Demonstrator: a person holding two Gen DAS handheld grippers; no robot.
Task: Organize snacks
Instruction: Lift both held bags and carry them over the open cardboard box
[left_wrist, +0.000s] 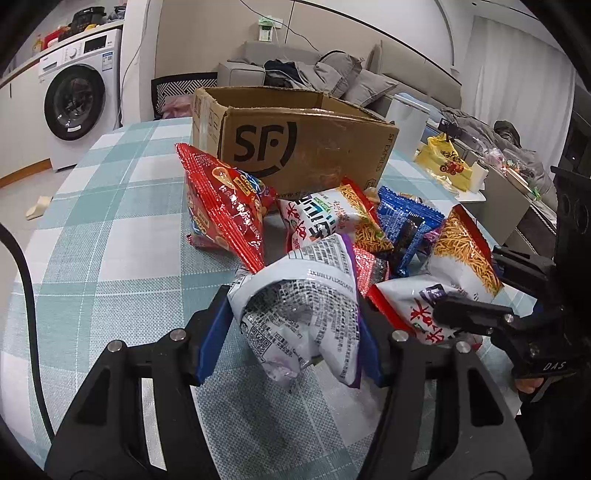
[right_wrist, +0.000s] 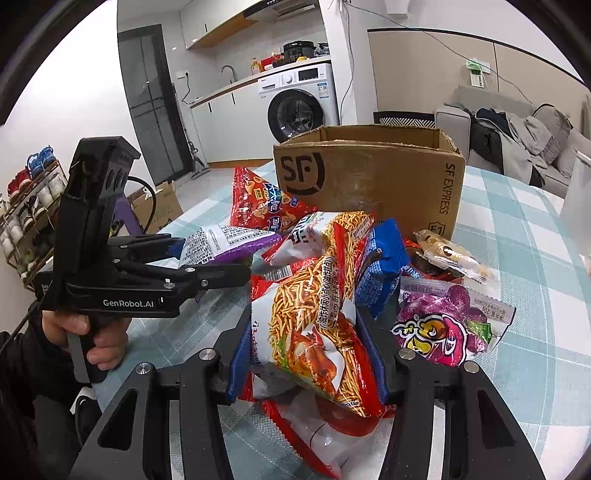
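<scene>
My left gripper (left_wrist: 291, 334) is shut on a white and purple snack bag (left_wrist: 306, 314), whose printed back faces me and is crumpled between the blue pads. From the right wrist view the left gripper (right_wrist: 210, 258) holds that bag (right_wrist: 229, 240) just above the table. My right gripper (right_wrist: 306, 352) is shut on a white and red noodle-stick snack bag (right_wrist: 314, 332). In the left wrist view the right gripper (left_wrist: 469, 284) clamps that bag (left_wrist: 461, 254). An open SF cardboard box (left_wrist: 306, 147) (right_wrist: 369, 177) stands behind the snack pile.
More snacks lie between the grippers and the box: a red bag (left_wrist: 225, 206), a second noodle bag (right_wrist: 317, 236), a blue packet (right_wrist: 380, 266), a purple grape pack (right_wrist: 439, 325). The checked tablecloth (left_wrist: 110, 221) covers the table. A yellow bag (left_wrist: 443, 162) sits at the far right.
</scene>
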